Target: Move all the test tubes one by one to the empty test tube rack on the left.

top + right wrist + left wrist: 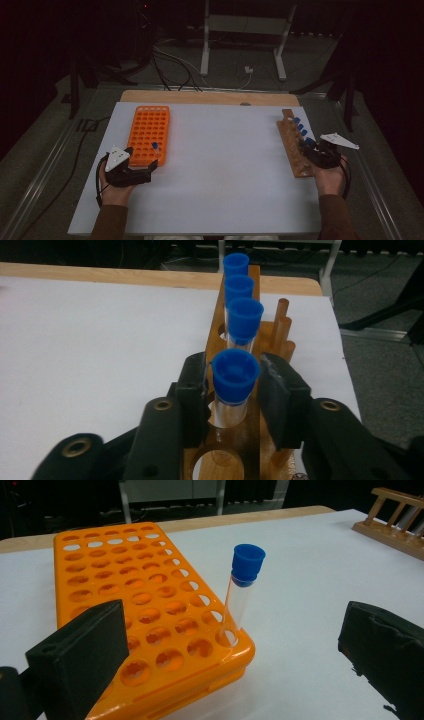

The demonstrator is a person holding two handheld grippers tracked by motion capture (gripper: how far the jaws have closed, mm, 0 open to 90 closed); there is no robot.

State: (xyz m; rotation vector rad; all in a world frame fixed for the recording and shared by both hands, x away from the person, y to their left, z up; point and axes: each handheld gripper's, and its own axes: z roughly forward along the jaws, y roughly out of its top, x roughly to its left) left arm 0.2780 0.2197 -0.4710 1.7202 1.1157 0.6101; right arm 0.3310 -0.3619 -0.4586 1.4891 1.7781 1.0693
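Note:
An orange tube rack (149, 131) lies at the table's left with one clear blue-capped tube (155, 146) upright in a hole at its near right corner. My left gripper (146, 171) sits just in front of that corner. In the left gripper view the tube (242, 587) stands in the orange rack (115, 590), and the left gripper (232, 652) is wide open with nothing held. At the right, a wooden rack (292, 147) holds several blue-capped tubes. My right gripper (234, 372) is shut on the nearest tube (235, 375), whose lower end sits in the wooden rack (240, 450).
A white sheet (225, 165) covers the table, with a strip of bare wood (210, 96) along its far edge. The wooden rack's upright pegs (282, 332) stand right of the tube row. Cables and a metal stand (245, 30) occupy the dark floor beyond.

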